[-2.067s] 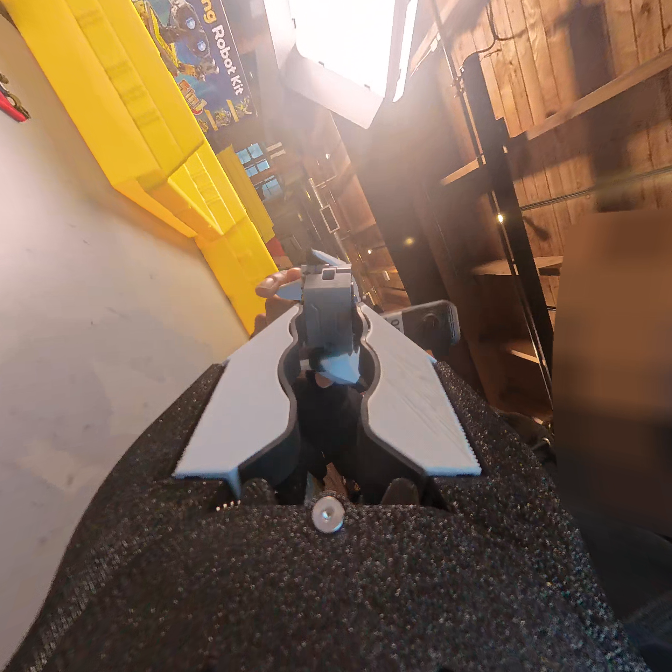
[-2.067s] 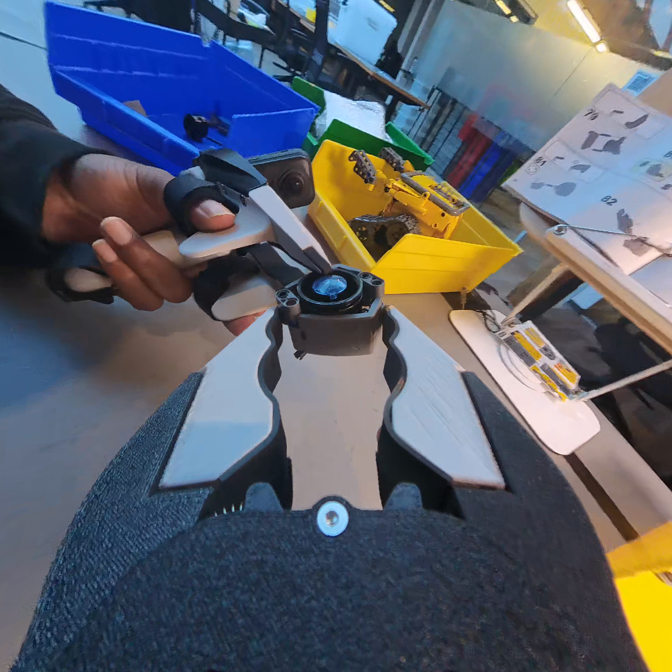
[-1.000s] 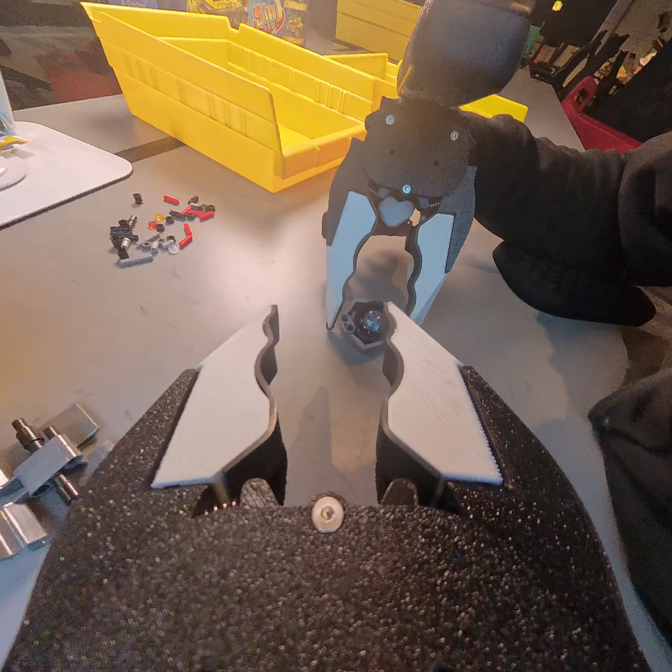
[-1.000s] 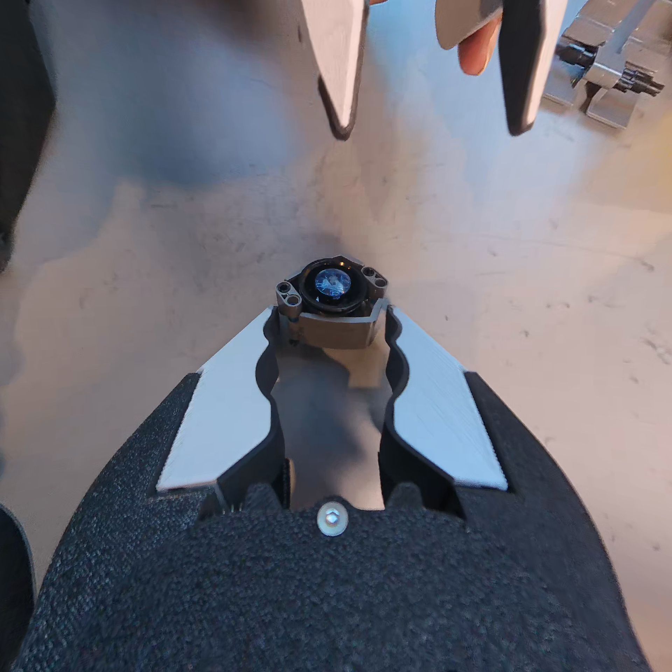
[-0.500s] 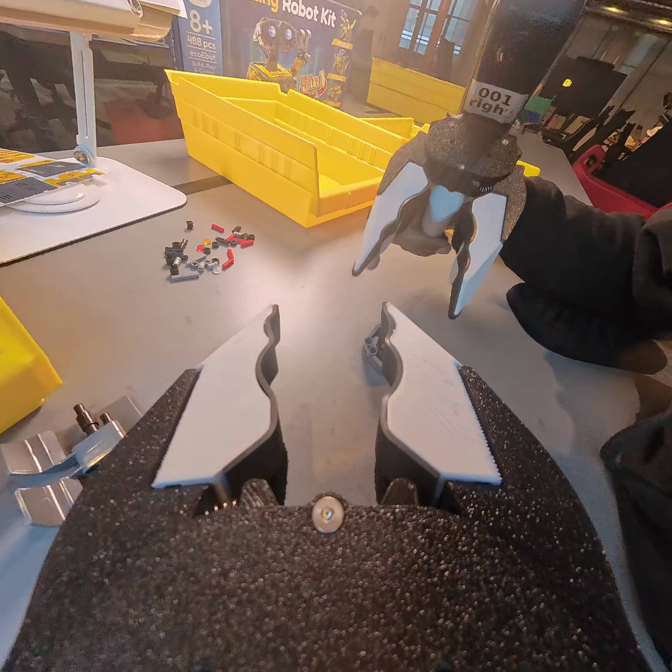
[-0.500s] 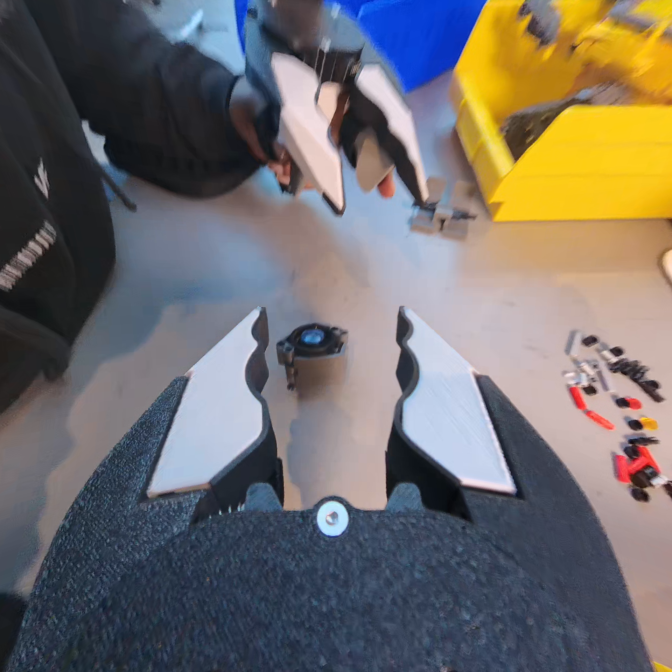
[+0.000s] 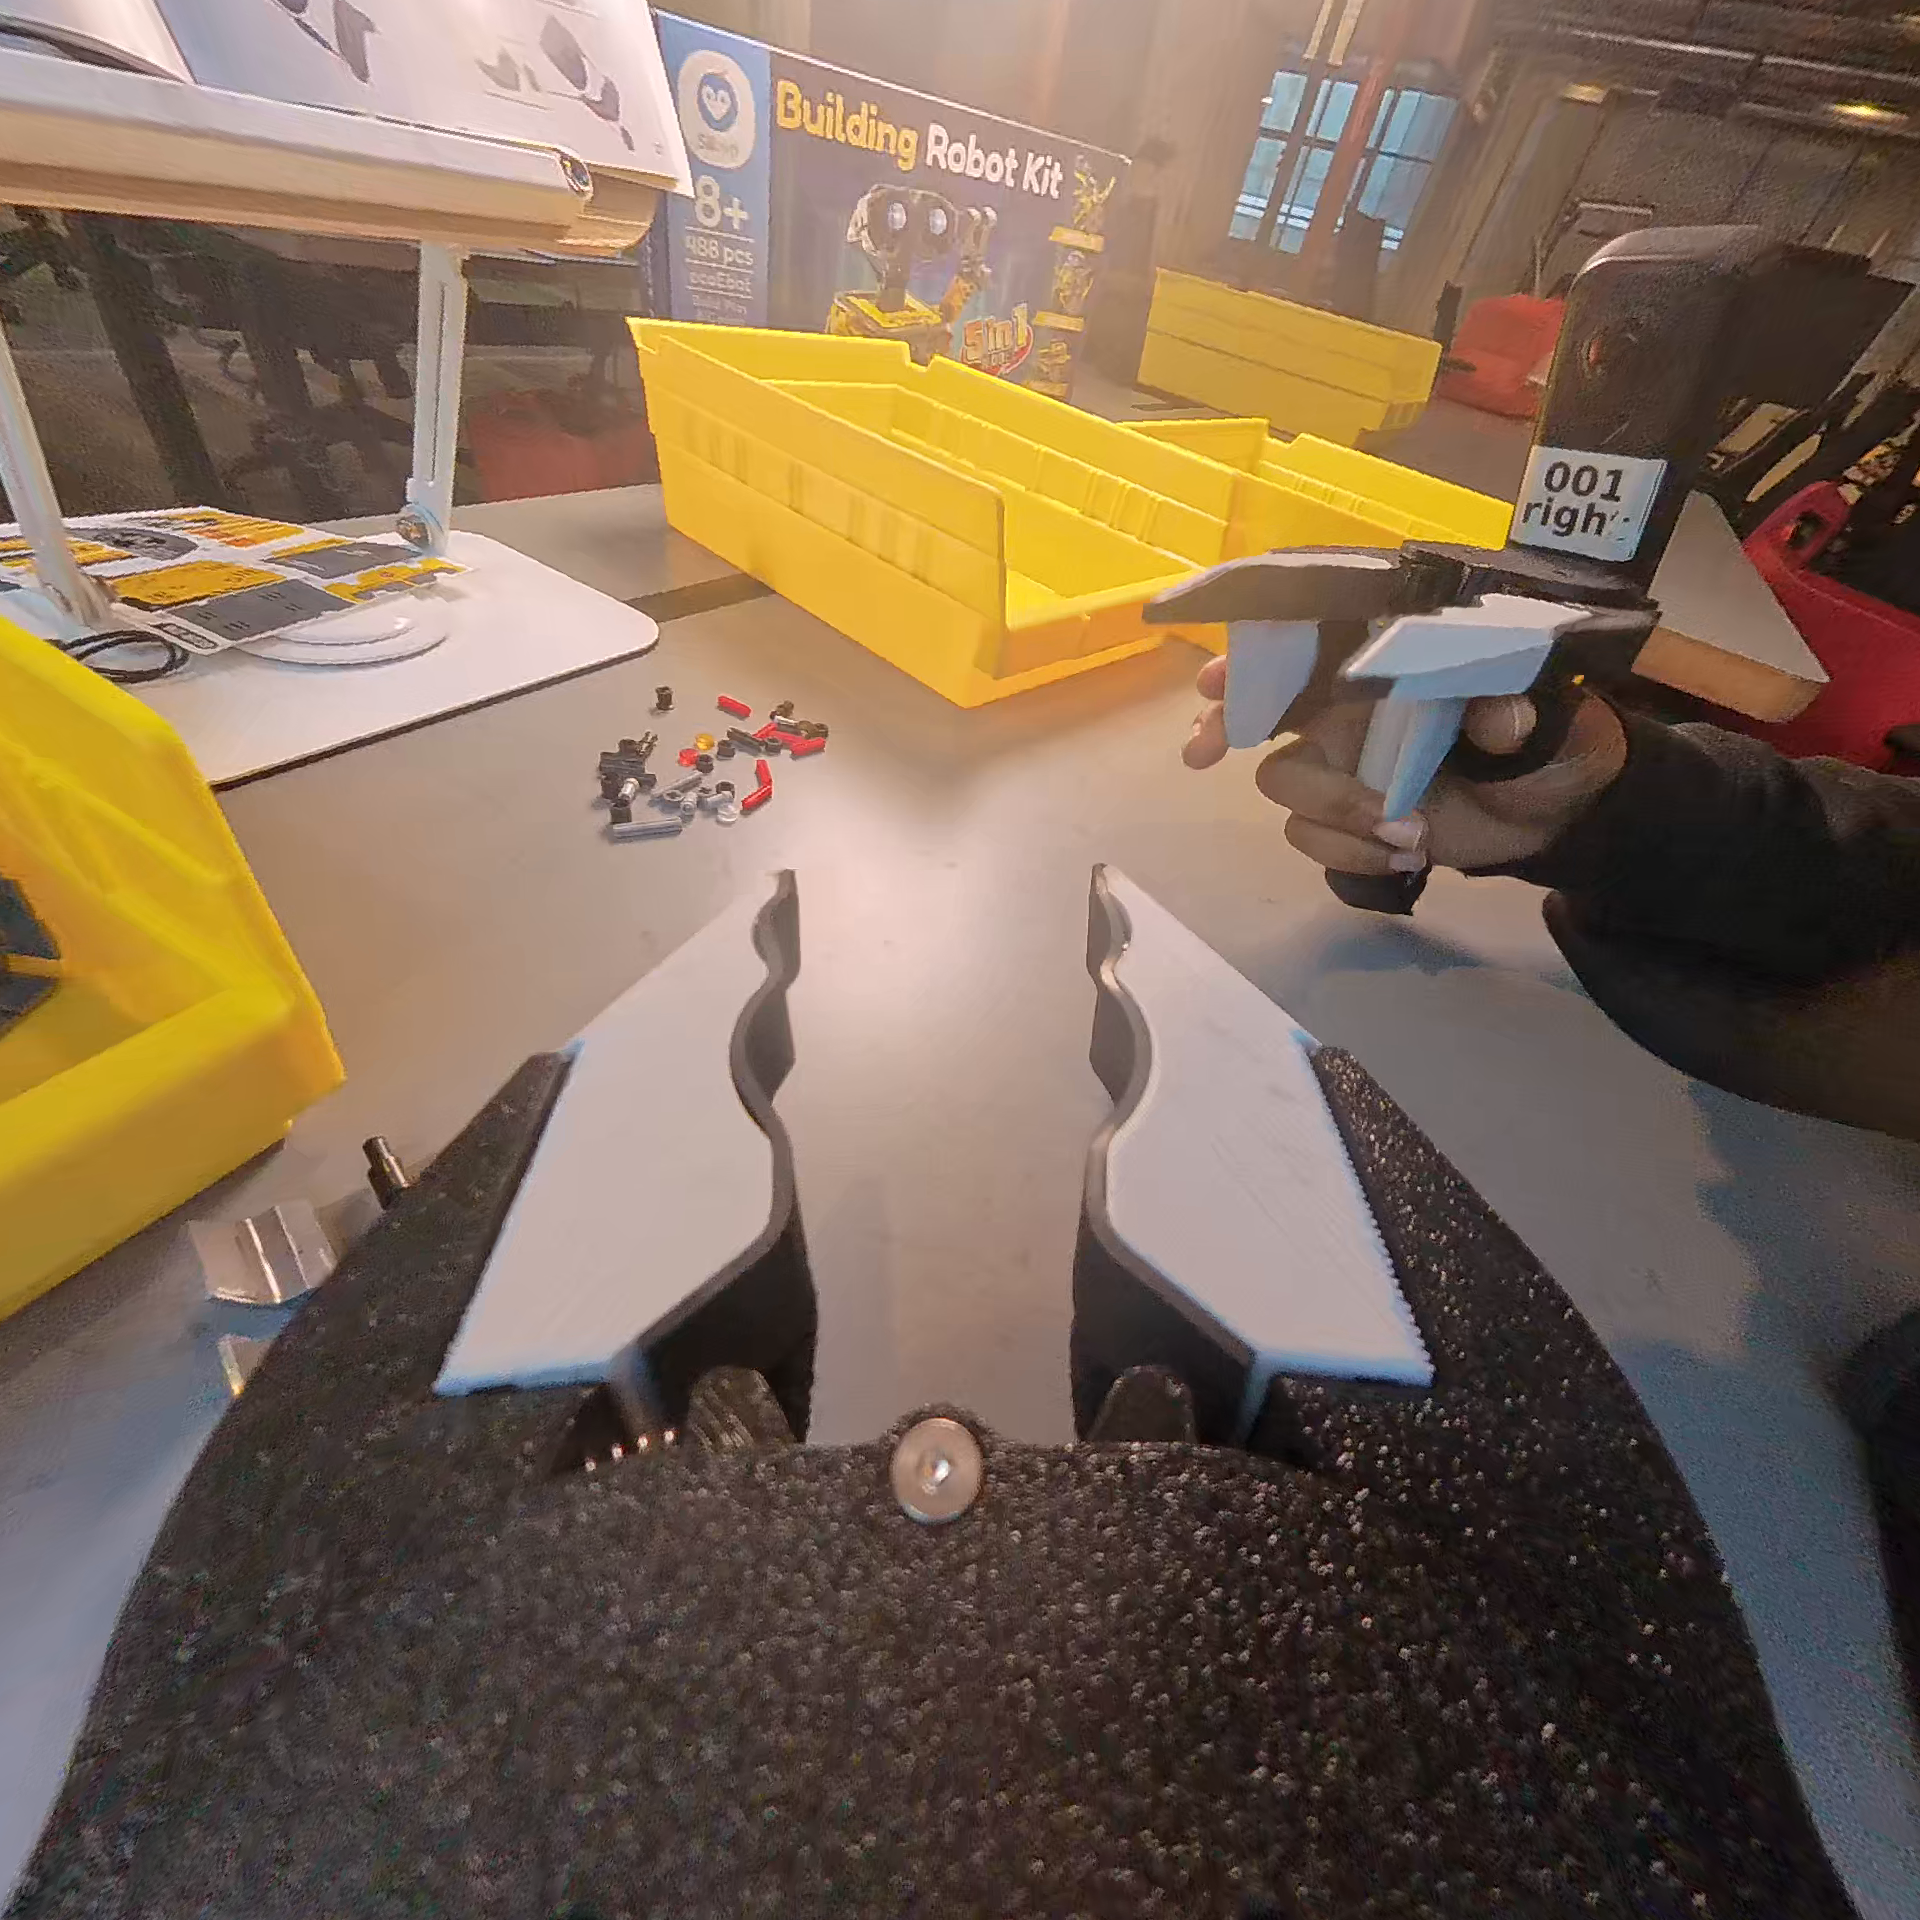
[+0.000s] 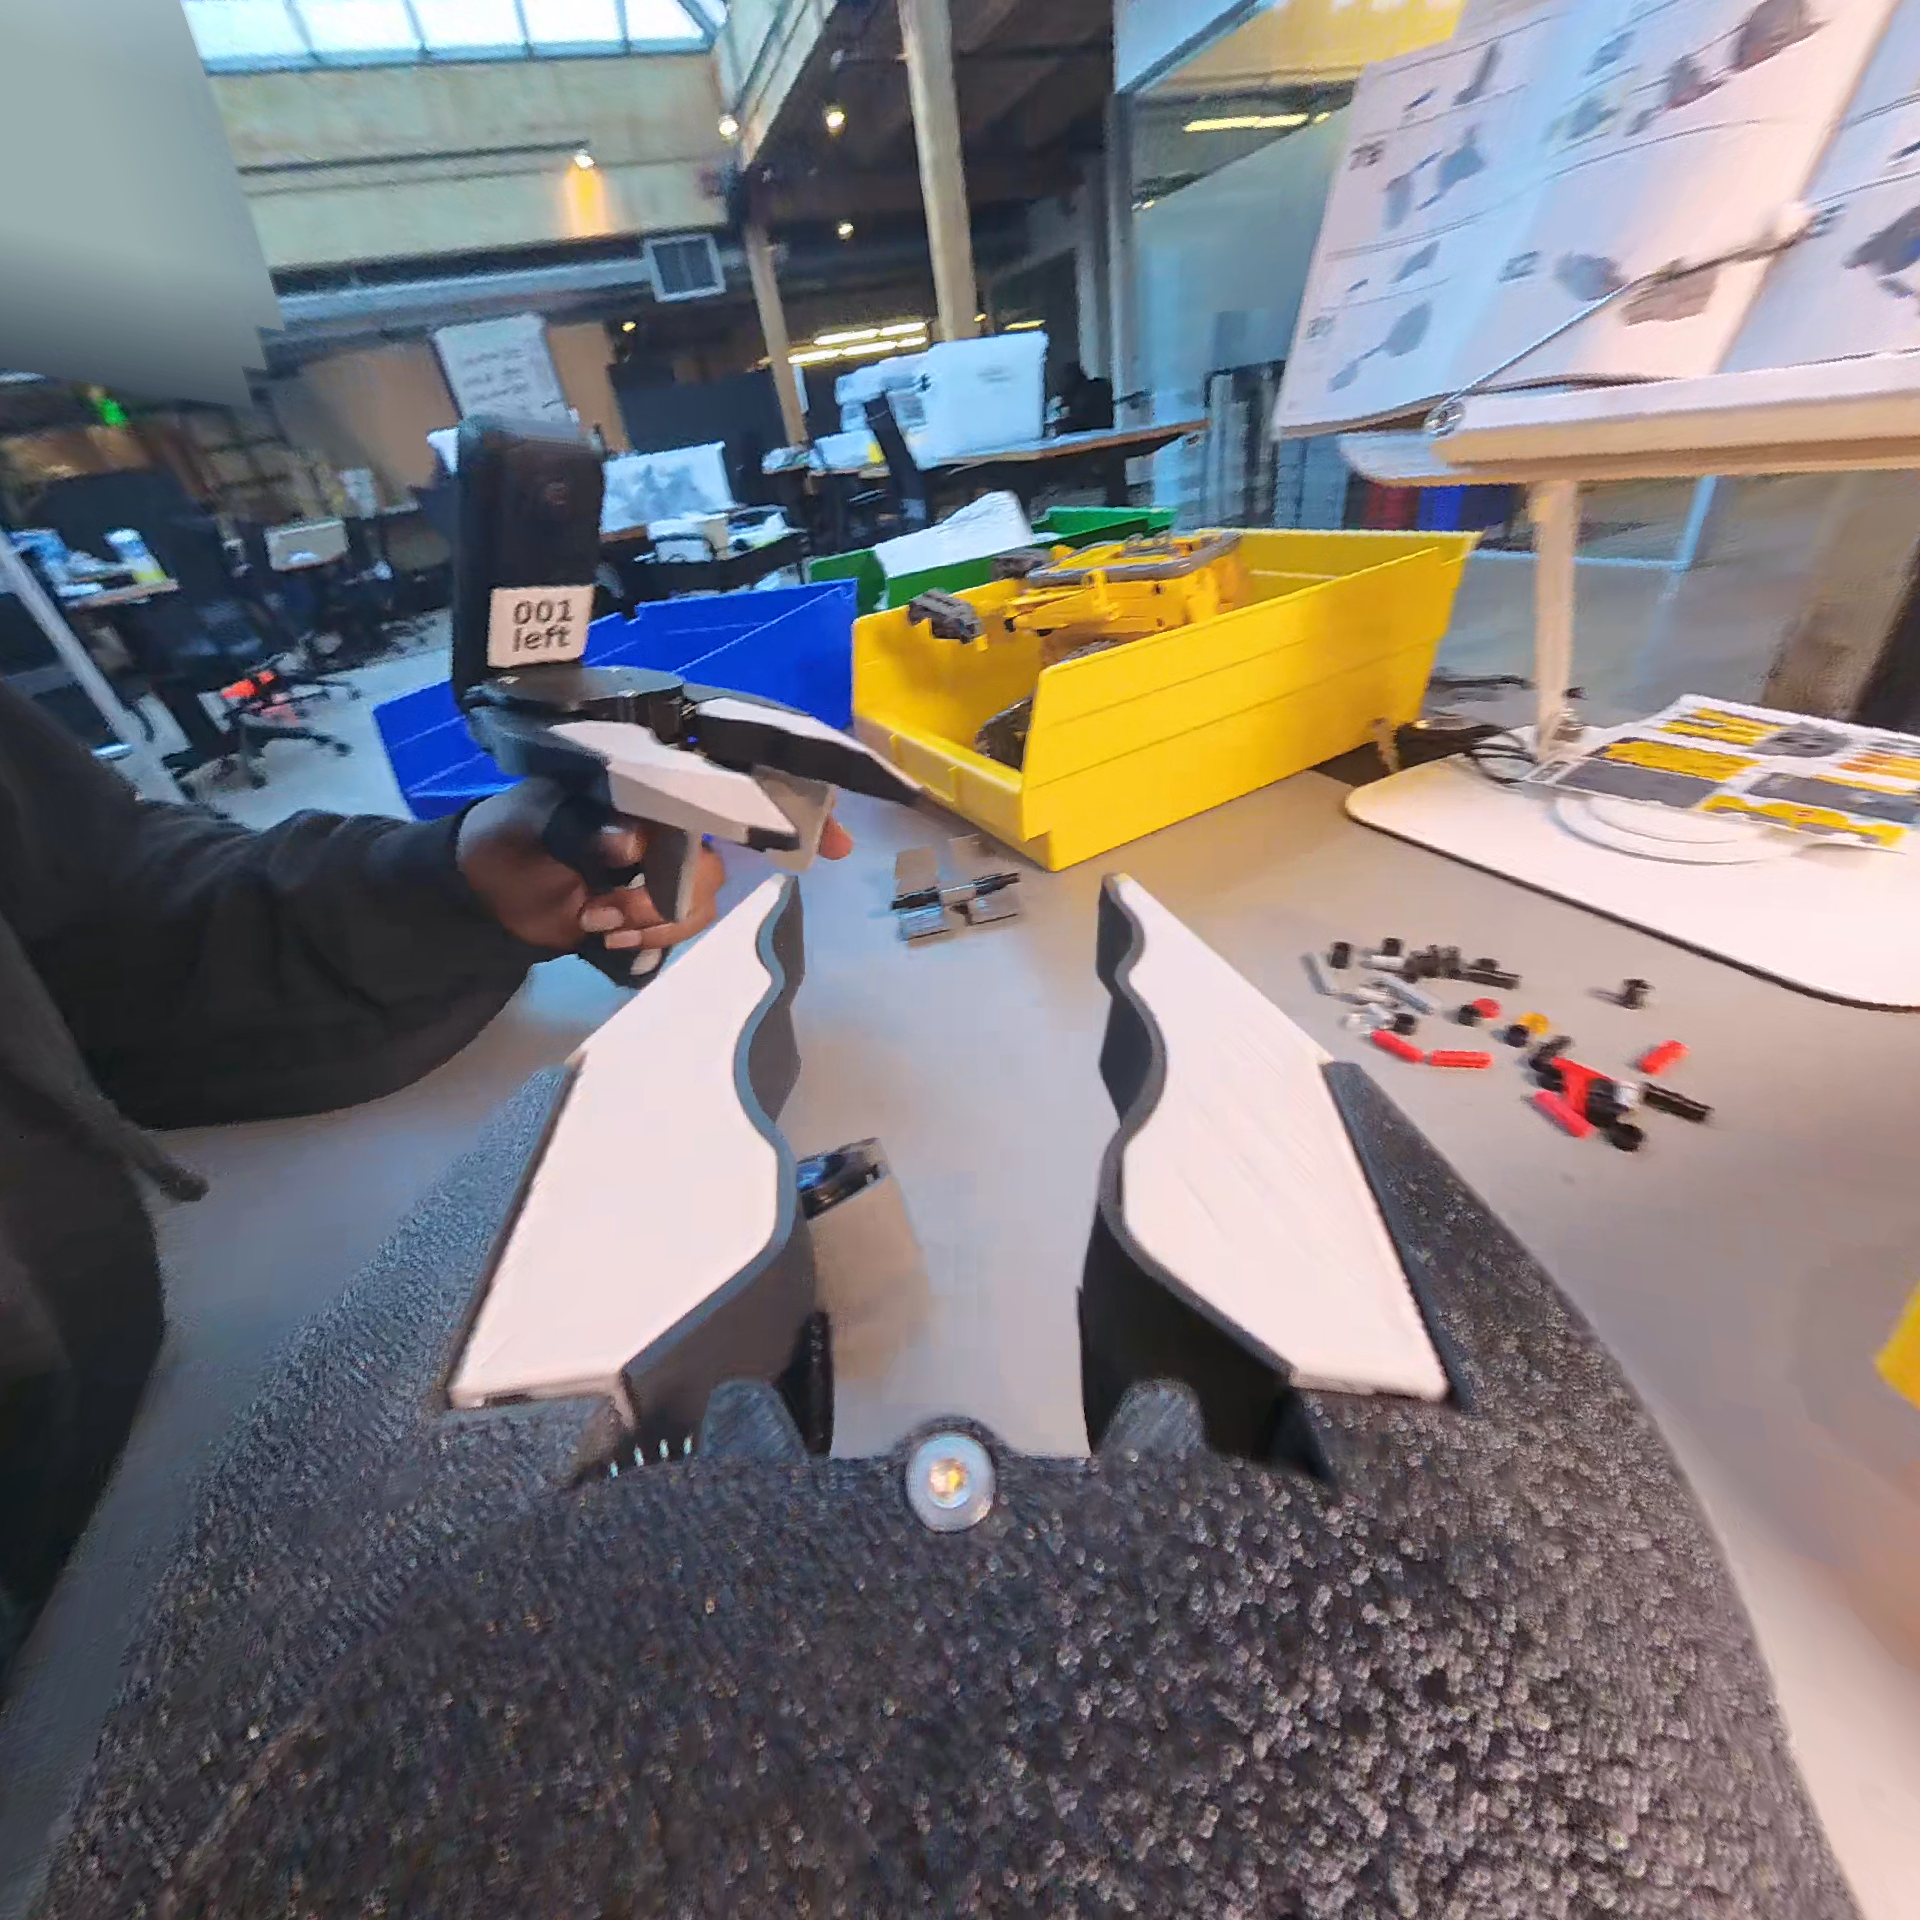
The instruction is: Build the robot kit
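Note:
My left gripper (image 7: 940,894) is open and empty over the bare grey table (image 7: 935,1143). My right gripper (image 8: 948,894) is open and empty too. A small dark grey part with a round lens (image 8: 842,1179) lies on the table between the right gripper's fingers near their base, half hidden by the left finger. It does not show in the left wrist view. Each gripper shows in the other's view, held by a hand in a black sleeve: the right one (image 7: 1257,634) at the right, the left one (image 8: 852,816) at the left.
A pile of small black, red and grey pieces (image 7: 707,769) (image 8: 1507,1039) lies mid-table. Yellow bins (image 7: 935,499) stand behind it, and one near left (image 7: 156,987) holds a yellow model (image 8: 1122,592). A grey metal piece (image 8: 956,894), a blue bin (image 8: 707,644), a booklet stand (image 7: 416,623) and a kit box (image 7: 894,208) are nearby.
The right gripper opened, let go of the lens part on the table and drew back. Both grippers have risen and levelled out. The part has left the left wrist view.

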Available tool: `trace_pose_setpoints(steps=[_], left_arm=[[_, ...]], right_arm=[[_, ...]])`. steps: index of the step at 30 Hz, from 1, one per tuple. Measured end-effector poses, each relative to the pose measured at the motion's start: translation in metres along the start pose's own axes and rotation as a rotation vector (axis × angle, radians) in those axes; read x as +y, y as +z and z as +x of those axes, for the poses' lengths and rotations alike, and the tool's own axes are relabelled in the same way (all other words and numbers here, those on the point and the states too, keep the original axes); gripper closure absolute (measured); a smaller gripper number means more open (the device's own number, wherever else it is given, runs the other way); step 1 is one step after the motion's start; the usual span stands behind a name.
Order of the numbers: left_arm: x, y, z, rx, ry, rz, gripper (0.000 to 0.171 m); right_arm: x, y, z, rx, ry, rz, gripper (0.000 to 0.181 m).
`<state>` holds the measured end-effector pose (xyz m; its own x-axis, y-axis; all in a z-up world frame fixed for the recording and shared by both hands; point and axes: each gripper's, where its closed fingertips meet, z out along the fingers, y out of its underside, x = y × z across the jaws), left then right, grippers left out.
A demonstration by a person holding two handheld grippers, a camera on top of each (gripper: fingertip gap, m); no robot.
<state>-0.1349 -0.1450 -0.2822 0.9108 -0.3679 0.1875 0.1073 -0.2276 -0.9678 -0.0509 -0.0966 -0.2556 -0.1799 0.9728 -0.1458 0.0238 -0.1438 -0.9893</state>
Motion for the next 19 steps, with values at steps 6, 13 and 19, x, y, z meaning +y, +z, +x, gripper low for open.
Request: trace_pose_setpoints(steps=[6,13,19], left_arm=[[-0.002,-0.001,-0.006,-0.023,-0.020,0.022,0.112],[-0.003,-0.001,-0.011,-0.035,-0.058,0.043,0.105],[-0.004,-0.001,-0.011,-0.033,-0.060,0.046,0.104]], right_arm=[[-0.019,-0.017,0.028,0.135,-0.015,0.117,0.128],[-0.027,-0.028,0.039,0.207,-0.076,0.159,0.132],[-0.020,-0.024,0.039,0.202,-0.088,0.121,0.131]])
